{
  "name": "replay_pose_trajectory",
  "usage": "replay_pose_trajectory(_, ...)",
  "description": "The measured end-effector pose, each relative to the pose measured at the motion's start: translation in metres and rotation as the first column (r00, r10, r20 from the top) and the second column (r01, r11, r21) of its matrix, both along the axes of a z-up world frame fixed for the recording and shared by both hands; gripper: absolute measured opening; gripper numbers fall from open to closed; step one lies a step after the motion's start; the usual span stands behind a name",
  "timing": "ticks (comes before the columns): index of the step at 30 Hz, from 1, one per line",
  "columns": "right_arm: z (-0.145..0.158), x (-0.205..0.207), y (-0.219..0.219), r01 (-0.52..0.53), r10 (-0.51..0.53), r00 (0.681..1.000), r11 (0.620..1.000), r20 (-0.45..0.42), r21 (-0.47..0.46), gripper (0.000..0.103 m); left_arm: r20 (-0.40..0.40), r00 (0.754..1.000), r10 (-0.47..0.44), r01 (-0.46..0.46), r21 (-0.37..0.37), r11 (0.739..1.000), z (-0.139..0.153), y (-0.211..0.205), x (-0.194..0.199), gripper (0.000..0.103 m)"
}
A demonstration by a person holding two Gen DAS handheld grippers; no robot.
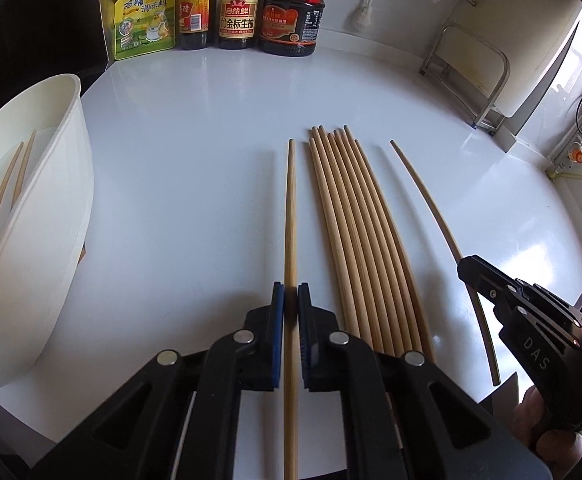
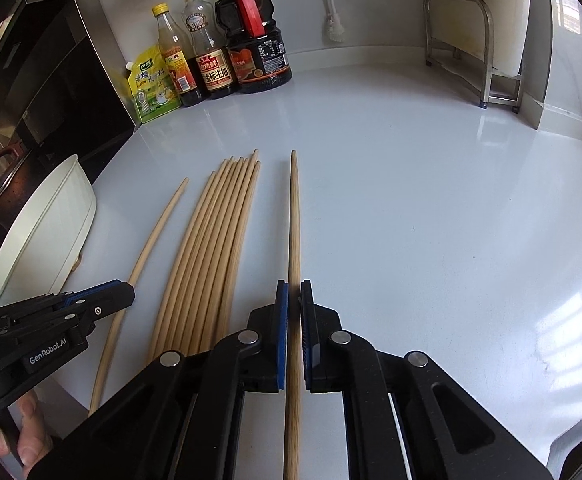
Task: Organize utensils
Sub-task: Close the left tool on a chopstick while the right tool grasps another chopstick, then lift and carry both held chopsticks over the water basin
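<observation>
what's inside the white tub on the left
Two chopsticks lie inside the white tub, leaning along its wall. The near wall hides the tub's bottom, so anything else in there cannot be seen.

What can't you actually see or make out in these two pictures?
- Left wrist view: the white tub is cut by the frame's left edge, and its wall hides most of the two chopsticks inside.
- Both views: near ends of the gripped chopsticks run off the bottom edge.
- Right wrist view: bottle labels too small to read.

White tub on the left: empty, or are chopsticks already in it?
Not empty. The white tub holds two chopsticks leaning inside, seen in the left wrist view; the right wrist view does not show its inside.
</observation>
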State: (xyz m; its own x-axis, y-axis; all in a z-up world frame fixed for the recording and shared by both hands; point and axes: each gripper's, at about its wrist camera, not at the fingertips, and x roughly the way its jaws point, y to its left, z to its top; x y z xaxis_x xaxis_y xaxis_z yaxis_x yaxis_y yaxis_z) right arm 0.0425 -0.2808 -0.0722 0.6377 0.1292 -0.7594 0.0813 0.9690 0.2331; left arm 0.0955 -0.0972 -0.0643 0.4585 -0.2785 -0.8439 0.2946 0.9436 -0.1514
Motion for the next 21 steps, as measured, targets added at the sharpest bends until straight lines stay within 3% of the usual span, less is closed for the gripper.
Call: replay_pose_trajectory(21, 0.041, -0.030, 0.013, 0.062, -0.062, 0.996, 0.998, 0.064, 0.007, 0.006, 0.047, 0.998, -0.047, 0.049, -0.058, 0.997, 0.034, 0.021, -0.019, 0.008)
